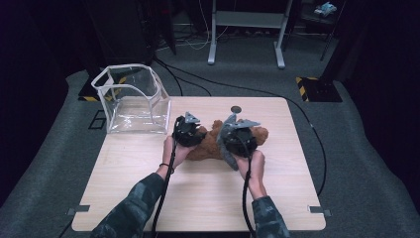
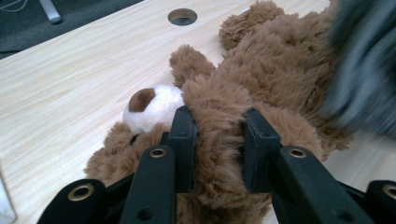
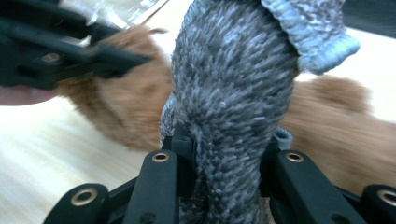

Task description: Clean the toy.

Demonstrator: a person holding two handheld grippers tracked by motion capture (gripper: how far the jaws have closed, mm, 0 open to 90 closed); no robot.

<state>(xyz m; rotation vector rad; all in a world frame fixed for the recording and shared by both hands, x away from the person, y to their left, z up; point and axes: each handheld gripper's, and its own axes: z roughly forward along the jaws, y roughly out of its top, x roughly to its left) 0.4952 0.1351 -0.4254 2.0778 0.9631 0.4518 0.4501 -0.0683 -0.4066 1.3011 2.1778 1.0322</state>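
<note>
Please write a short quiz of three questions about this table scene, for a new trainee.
1. True or false: the left gripper is shut on the teddy bear.
2. What does the right gripper hold? A) a spoon B) a grey knitted garment C) a cup
3. What stands at the far left corner of the table?

Key:
1. True; its fingers pinch the brown fur.
2. B, the grey knitted garment.
3. A clear plastic box.
</note>
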